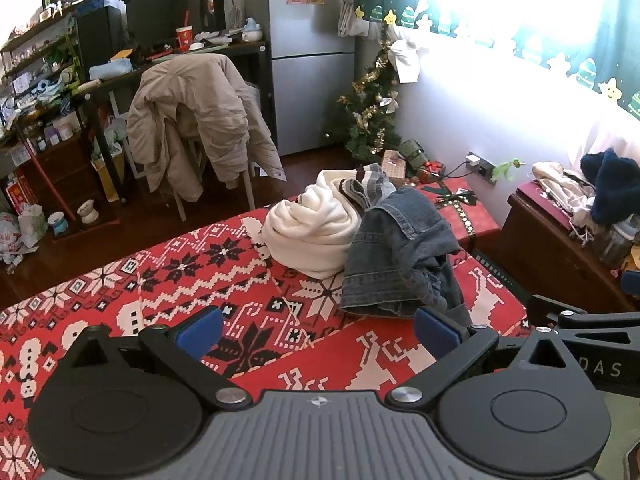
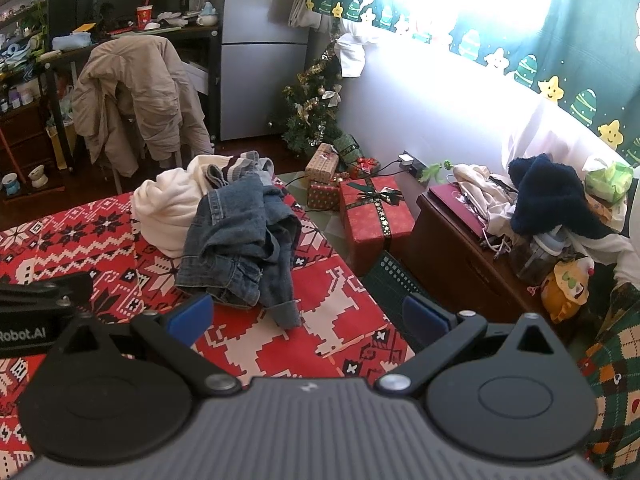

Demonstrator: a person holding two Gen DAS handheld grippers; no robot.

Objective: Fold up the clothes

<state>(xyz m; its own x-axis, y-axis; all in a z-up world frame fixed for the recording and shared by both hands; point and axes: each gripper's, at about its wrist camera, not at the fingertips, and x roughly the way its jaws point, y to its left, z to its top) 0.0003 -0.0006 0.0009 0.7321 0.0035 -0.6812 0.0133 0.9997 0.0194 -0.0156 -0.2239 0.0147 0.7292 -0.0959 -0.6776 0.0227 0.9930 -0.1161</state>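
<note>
I see both tongs, left [image 1: 320, 330] and right [image 2: 308, 314], spread wide and empty, short of the crumpled jeans [image 2: 240, 244]; a white garment [image 2: 168, 208] lies just behind the jeans.

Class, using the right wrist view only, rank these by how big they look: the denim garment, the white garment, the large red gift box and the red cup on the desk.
1. Denim garment
2. White garment and large red gift box: similar, and the denim hides part of the white one, so unranked
3. Red cup, also the farthest away
</note>
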